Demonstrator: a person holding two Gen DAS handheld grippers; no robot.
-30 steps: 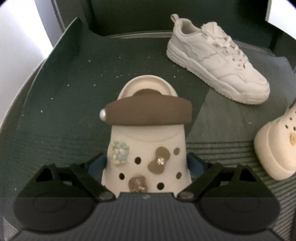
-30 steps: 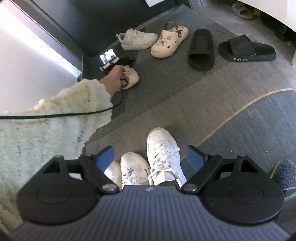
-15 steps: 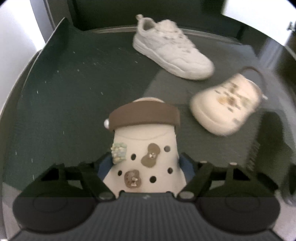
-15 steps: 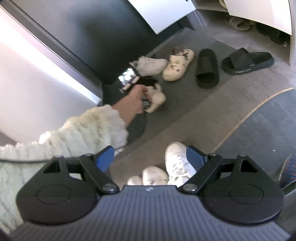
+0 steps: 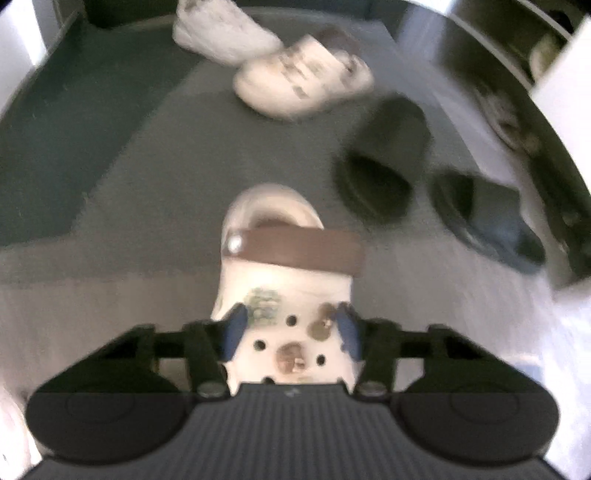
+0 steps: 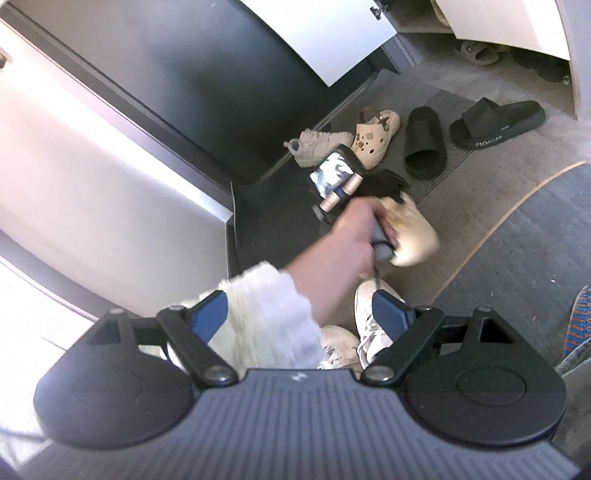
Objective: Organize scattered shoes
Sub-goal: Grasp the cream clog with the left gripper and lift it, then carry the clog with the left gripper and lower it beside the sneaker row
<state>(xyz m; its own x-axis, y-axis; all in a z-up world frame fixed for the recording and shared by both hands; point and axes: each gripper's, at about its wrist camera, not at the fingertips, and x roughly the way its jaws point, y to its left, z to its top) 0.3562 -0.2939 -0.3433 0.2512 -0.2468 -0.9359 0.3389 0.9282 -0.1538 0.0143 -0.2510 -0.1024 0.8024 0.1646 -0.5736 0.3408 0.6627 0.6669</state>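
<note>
The left gripper point(image 5: 291, 332) held a cream clog point(image 5: 284, 280) off the floor, its fingers point(image 5: 234, 330) pinching the toe from both sides. The clog's long axis ran straight away from the camera, heel and brown strap point(image 5: 299, 249) farthest. Motion blur smeared the matching clog point(image 5: 301, 83), white sneaker point(image 5: 221, 35) and black slides point(image 5: 384, 166) beyond. The right gripper point(image 6: 301, 321) hovered with fingers spread, holding nothing.

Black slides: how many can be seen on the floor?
2. One black slide lies right of the cream clog on the mat; the other lies farther right, near the cabinet. More may be hidden.
</note>
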